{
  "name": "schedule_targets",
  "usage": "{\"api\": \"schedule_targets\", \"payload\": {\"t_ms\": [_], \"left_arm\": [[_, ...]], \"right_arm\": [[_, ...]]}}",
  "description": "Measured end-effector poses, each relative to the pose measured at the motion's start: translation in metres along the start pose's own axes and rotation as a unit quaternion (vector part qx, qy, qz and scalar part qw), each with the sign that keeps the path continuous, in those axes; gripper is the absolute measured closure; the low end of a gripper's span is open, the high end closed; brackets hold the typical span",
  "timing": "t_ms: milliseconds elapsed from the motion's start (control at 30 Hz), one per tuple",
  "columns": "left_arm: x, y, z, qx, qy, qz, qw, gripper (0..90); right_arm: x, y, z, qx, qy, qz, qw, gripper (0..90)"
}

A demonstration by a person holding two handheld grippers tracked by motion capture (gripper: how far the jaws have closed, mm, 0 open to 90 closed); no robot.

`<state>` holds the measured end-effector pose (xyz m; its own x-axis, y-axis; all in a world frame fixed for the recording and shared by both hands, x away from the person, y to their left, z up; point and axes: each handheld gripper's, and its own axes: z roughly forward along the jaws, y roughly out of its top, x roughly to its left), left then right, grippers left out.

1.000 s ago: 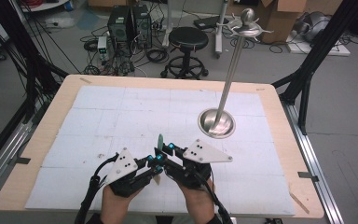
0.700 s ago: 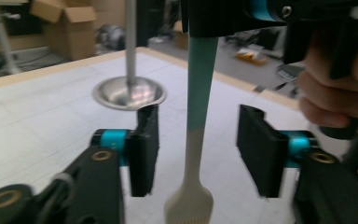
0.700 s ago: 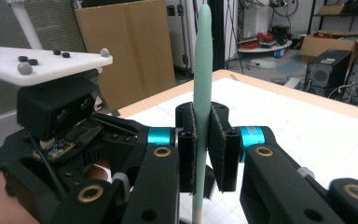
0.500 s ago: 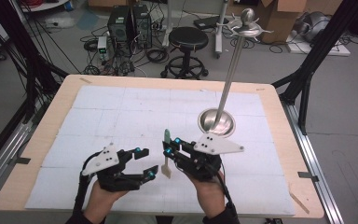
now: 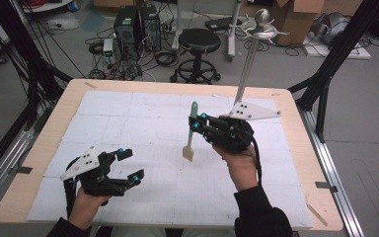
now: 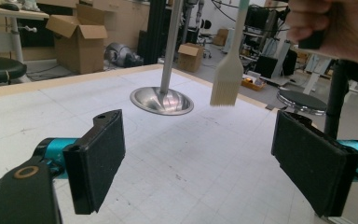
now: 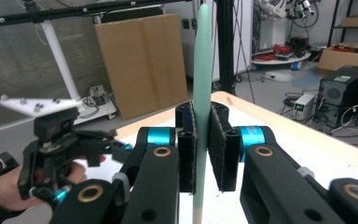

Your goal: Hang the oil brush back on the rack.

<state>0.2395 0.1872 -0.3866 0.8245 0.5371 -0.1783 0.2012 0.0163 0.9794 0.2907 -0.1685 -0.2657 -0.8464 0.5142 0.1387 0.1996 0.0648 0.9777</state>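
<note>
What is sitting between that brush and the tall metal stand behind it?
Nothing visible. The right gripper holds the brush upright by its green handle, bristles hanging above the table. Between it and the stand lies bare white surface. The left gripper is open, off to the other side.

Metal stand (image 5: pixel 246 74) behind, table (image 5: pixel 128 98) otherwise open

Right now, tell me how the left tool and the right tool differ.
The left tool has its jaws wide apart and holds nothing; the right tool is clamped on the green handle of the brush. The left tool sits low near the table's front edge; the right tool is raised over the middle, the brush hanging bristles down. Both are black with blue accents.
</note>
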Motion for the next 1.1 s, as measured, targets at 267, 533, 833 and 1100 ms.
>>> {"api": "schedule_targets", "payload": {"t_ms": [267,533,833,1100], "left_arm": [[0.005,-0.004,-0.003,0.003,-0.004,0.0,1.0,17.8],[0.006,-0.005,-0.005,0.002,-0.002,-0.009,0.9999,18.1],[0.009,-0.005,-0.007,-0.001,-0.002,-0.014,0.9999,18.4],[0.01,-0.005,-0.008,-0.002,0.0,-0.017,0.9999,18.5]], "right_arm": [[-0.033,0.033,-0.01,-0.018,-0.007,0.009,0.9998,81.7],[-0.062,0.063,-0.018,-0.018,-0.055,0.019,0.9982,81.8],[-0.084,0.083,-0.021,-0.016,-0.075,0.042,0.9962,81.7],[-0.094,0.093,-0.026,-0.027,-0.083,0.048,0.995,81.7]]}}
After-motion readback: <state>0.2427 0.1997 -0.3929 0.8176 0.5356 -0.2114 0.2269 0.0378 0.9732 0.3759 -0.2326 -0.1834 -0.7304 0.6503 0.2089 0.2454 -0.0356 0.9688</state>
